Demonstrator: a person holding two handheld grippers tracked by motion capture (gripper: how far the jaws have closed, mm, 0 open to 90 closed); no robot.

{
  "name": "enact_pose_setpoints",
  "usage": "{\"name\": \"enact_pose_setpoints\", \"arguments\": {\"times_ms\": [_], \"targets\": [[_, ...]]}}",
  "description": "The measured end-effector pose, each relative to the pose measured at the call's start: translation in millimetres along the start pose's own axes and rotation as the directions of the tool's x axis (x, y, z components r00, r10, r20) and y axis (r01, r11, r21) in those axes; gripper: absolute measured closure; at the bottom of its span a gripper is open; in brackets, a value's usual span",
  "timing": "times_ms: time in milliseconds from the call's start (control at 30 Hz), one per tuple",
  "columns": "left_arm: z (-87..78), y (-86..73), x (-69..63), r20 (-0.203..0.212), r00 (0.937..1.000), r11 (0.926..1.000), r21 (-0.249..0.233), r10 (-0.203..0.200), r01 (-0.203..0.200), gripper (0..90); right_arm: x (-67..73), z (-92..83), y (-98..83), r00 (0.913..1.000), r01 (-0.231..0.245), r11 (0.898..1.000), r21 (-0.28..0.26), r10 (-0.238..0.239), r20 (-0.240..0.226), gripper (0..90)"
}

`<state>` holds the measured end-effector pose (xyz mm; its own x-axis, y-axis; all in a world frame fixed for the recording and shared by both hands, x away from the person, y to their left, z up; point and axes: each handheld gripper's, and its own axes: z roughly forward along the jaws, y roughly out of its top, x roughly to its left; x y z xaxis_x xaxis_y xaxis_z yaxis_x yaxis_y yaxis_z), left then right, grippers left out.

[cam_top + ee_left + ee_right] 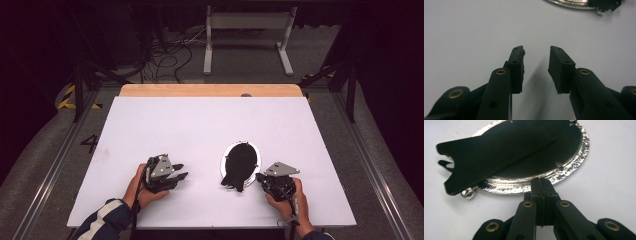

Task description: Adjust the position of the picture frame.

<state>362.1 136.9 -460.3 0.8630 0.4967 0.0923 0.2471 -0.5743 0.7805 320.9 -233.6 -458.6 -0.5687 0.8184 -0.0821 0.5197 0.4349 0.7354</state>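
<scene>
An oval silver picture frame (241, 162) lies face down on the white table, its black back up. A black easel stand (496, 152) slants across that back, and the hammered silver rim (579, 157) runs around it. My right gripper (543, 182) is shut, pads pressed flat together, with its tips right at the frame's near rim; in the high view the right gripper (260, 177) sits just right of the frame's lower end. My left gripper (537, 53) is open over bare table with nothing between its jaws. Seen from above, the left gripper (181, 171) is well left of the frame.
The white tabletop (200, 125) has a wooden strip (210, 90) along its far edge. A small silver ball foot (468, 193) sticks out under the frame. Behind the table, cables (170, 60) and a white stand (247, 37) sit on the floor.
</scene>
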Motion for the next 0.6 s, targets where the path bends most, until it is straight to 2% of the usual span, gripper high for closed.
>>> {"name": "enact_pose_setpoints", "arguments": {"times_ms": [133,200,300,400,433,467,567,600], "targets": [[16.3,11.0,5.5,-0.001,0.9999,0.9999,0.007,-0.010,0.010,66.4,-2.9,5.3,5.4,0.9999,-0.011,1.000,0.006,0.011,0.013,90.0],[23.9,14.9,8.4,0.018,0.9994,0.9994,0.020,-0.028,0.028,67.5,-5.1,9.5,8.7,0.9997,-0.011,1.000,0.005,0.011,0.020,90.0],[30.1,19.3,9.6,0.028,0.9993,0.9992,0.031,-0.026,0.025,67.7,-8.3,14.8,13.4,0.9997,-0.018,1.000,0.006,0.018,0.015,90.0],[35.5,22.2,10.3,0.016,0.9992,0.9989,0.032,-0.036,0.035,67.9,-10.2,18.9,16.7,0.9995,-0.029,1.000,0.004,0.029,0.009,90.0],[37.5,22.8,10.1,0.018,0.9981,0.9976,0.037,-0.058,0.058,67.9,-10.6,19.6,17.3,0.9993,-0.036,0.999,0.005,0.036,0.008,90.0],[40.4,24.4,9.7,0.020,0.9978,0.9968,0.049,-0.064,0.063,67.9,-10.7,20.7,18.4,0.9990,-0.045,0.999,0.005,0.045,0.006,90.0],[43.8,27.6,7.5,0.031,0.9971,0.9966,0.048,-0.069,0.067,66.6,-8.5,23.7,22.0,0.9993,-0.031,0.999,0.012,0.030,0.020,90.0],[46.2,31.2,5.8,0.037,0.9977,0.9975,0.044,-0.057,0.056,66.3,-8.2,24.5,22.7,0.9994,-0.030,0.999,0.010,0.030,0.019,90.0]]}}
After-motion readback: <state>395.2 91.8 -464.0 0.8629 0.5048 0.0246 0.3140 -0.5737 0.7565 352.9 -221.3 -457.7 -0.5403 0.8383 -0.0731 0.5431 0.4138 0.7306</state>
